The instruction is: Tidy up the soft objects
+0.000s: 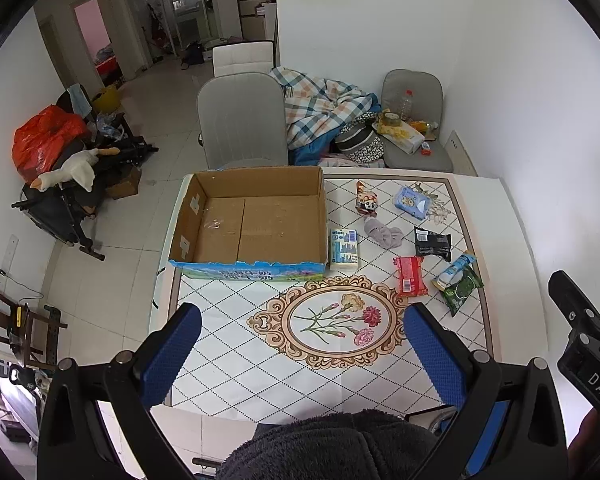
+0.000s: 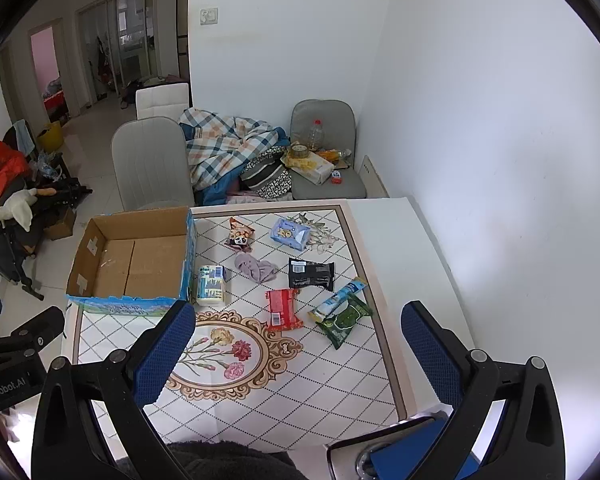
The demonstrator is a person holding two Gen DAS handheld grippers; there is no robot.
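Softness is what we are weighing first: the crumpled grey cloth [image 2: 256,266], lying mid-table between the tissue pack and the black packet, looks limp and light, so we are judging it will sag and trail unless pinched at its bunched middle. Around it, the white tissue pack [image 2: 211,291] is sitting just beside the cardboard box's right wall; it probably squashes a little, so a grip across its short sides seems best. The red packet [image 2: 282,309], black packet [image 2: 311,273], green packet [image 2: 345,320] with the blue-and-white sachet [image 2: 338,300] overlapping it, the blue tissue pack [image 2: 289,233] and the panda snack bag [image 2: 240,236] are all looking light, crinkly and likely slippery.

We are holding the left gripper [image 1: 302,354] and the right gripper [image 2: 298,354] above the table's near edge, jaws fully apart, nothing between them.

Box [image 2: 132,264] is occupying the table's [image 2: 260,392] far left corner, open-topped and empty, its near wall low. The near half of the table is giving us free room; the right edge is running close to the wall.
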